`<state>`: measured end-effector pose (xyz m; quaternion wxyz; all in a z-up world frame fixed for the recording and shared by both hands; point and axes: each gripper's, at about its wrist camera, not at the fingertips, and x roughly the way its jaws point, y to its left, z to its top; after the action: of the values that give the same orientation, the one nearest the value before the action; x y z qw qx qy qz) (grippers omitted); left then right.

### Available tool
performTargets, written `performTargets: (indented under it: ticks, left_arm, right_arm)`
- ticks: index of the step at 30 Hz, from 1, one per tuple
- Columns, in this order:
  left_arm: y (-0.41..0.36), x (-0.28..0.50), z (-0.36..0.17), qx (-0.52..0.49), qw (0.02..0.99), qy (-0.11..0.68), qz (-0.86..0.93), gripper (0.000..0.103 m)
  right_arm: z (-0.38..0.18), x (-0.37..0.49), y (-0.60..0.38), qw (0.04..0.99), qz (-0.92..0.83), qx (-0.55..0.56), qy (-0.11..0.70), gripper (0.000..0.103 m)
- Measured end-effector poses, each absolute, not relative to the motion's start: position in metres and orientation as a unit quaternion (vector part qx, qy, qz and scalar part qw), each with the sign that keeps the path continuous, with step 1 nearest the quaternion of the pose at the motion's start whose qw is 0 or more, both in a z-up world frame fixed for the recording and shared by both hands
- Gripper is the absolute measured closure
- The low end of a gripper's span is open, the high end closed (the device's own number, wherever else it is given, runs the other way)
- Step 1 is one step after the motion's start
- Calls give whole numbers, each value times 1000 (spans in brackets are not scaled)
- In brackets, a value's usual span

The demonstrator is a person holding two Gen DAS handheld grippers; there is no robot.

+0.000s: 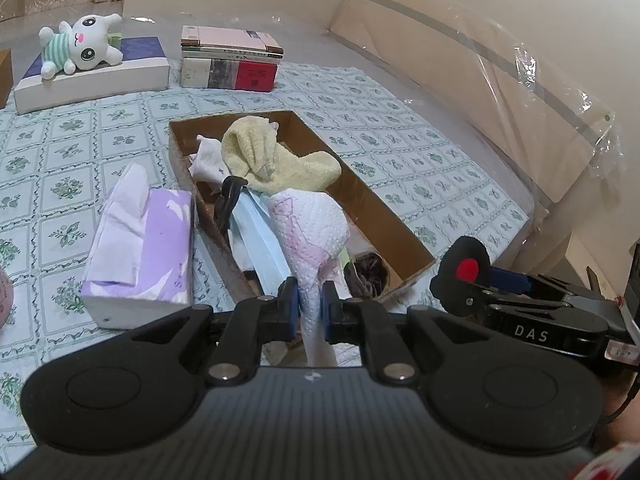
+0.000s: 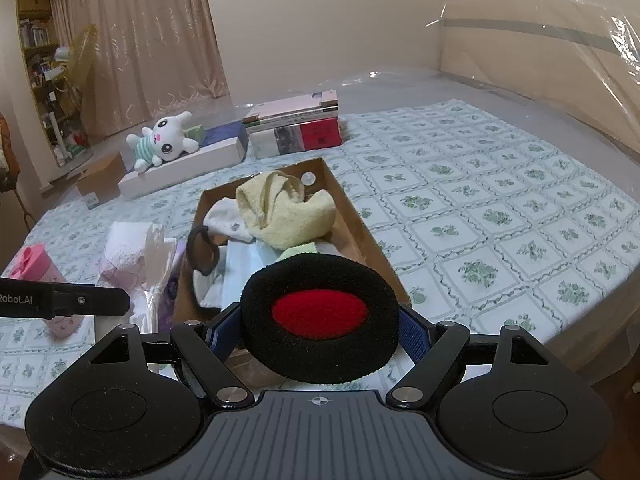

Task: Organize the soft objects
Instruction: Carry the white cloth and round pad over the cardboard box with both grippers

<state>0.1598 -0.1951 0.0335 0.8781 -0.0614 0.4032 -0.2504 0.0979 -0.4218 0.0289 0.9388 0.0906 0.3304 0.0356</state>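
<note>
On a bed (image 2: pixel 500 208) spread with a green-and-white floral checked sheet, a long, shallow brown cardboard box (image 1: pixel 396 216) lies with its long axis running away from both cameras, its near end closest to the two hand-held grippers. Inside it sit a crumpled pale yellow towel (image 1: pixel 272 156), a white cloth (image 1: pixel 206 158), a black strap (image 2: pixel 202 250) and folded light blue fabric (image 1: pixel 260 240). Just left of the box stands a lilac tissue box (image 1: pixel 148 248). The left gripper (image 1: pixel 309 300) pinches the lower end of a white embossed paper towel with pink print (image 1: pixel 308 224), fingers (image 1: pixel 289 304) nearly closed on it; the sheet rises from the fingers and hangs over the box's near half, straight ahead. The right gripper (image 2: pixel 320 320), fingers wide apart, clasps a round black foam pad with a red centre (image 2: pixel 320 314), poised by the box's near right corner. Both loads appear bound for the box; the paper towel looks nearer to landing.
</note>
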Motion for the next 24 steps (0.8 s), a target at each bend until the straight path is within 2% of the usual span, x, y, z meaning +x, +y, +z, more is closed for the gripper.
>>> performTargets:
  ticks: [24]
  left_arm:
    - [-218, 240, 32, -65, 879, 409, -235, 93]
  right_arm:
    - [36, 169, -440, 943, 53, 34, 326, 24]
